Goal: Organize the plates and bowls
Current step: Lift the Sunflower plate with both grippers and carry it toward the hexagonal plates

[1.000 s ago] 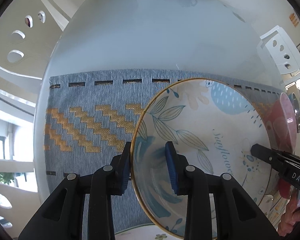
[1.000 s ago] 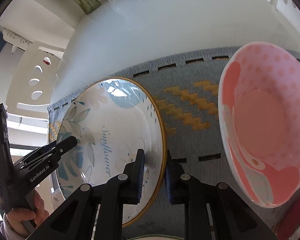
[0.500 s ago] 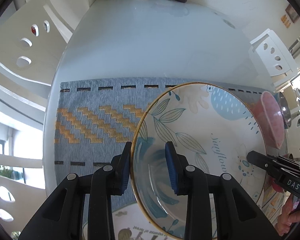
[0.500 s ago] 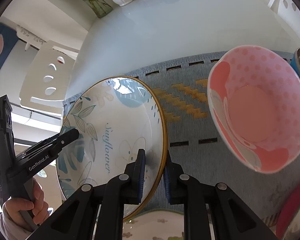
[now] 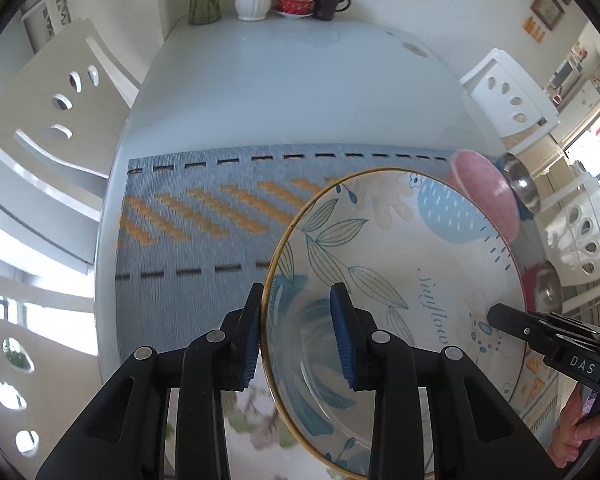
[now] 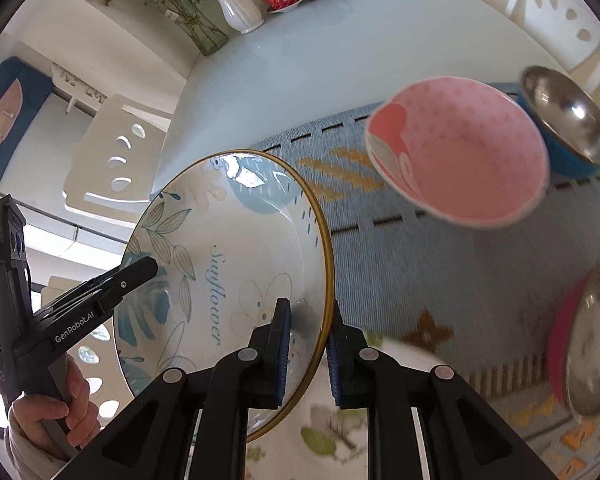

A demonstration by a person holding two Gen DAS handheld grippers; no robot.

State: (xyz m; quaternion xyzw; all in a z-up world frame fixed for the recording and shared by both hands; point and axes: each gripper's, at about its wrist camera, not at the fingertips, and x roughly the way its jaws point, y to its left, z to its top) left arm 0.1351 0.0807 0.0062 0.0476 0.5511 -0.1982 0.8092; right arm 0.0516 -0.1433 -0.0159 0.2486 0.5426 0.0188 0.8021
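Above the grey woven placemat with orange zigzags (image 5: 204, 216), both tools are carrying the white gold-rimmed plate with blue leaves and the word "Sunflower" (image 5: 400, 280), which is hanging in the air, tilted, clear of the white table (image 5: 300, 92). The left tool (image 5: 298, 336) is pinching the plate's left rim between its blue pads, one pad outside and one inside the well. The right tool (image 6: 306, 354) is pressed nearly together on the opposite rim, one pad on the plate's face and one behind it.

Under the plate, a second white plate with a green tree print (image 6: 340, 432) is lying at the near edge, blurred. The pink dotted bowl (image 6: 460, 152) is sitting further right on the placemat, with a steel bowl in a blue shell (image 6: 564, 120) beyond it and a steel bowl in a red shell (image 6: 584, 340) nearer.

To do this carry well, both hands should be travelling together at one height, so that neither rim is twisting out of its pads. The likely target seems to be the tree-print plate; centring over it before lowering would be avoiding a clash of rims
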